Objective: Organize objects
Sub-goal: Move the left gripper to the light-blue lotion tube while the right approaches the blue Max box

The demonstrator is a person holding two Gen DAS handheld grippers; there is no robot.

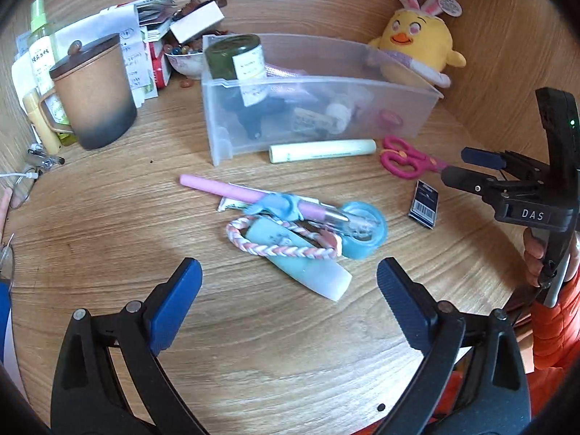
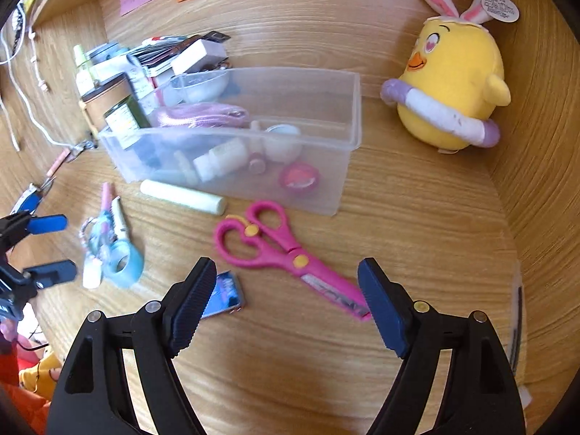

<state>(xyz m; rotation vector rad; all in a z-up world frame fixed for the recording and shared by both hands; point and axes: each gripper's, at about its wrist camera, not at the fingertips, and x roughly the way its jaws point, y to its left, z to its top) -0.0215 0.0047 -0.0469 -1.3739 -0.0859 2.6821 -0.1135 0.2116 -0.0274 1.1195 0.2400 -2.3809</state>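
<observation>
A clear plastic bin (image 1: 224,83) (image 2: 348,116) holds bottles and small items. In front of it lie a pale green tube (image 1: 322,150) (image 2: 181,195), pink scissors (image 1: 406,159) (image 2: 268,246), a small dark card (image 1: 423,204) (image 2: 224,295), and a pile: pink pen (image 1: 224,188), blue tape roll (image 1: 362,232) (image 2: 123,262), braided bracelet (image 1: 275,248), light blue tube (image 1: 304,264). My left gripper (image 1: 290,282) is open just before the pile. My right gripper (image 2: 286,290) is open over the scissors' blades and the card.
A brown lidded mug (image 1: 90,94), a spray bottle (image 1: 41,43), papers and a bowl of beads (image 1: 185,58) crowd the back left. A yellow chick plush (image 1: 417,43) (image 2: 453,83) stands at the back right. Wooden walls enclose the desk.
</observation>
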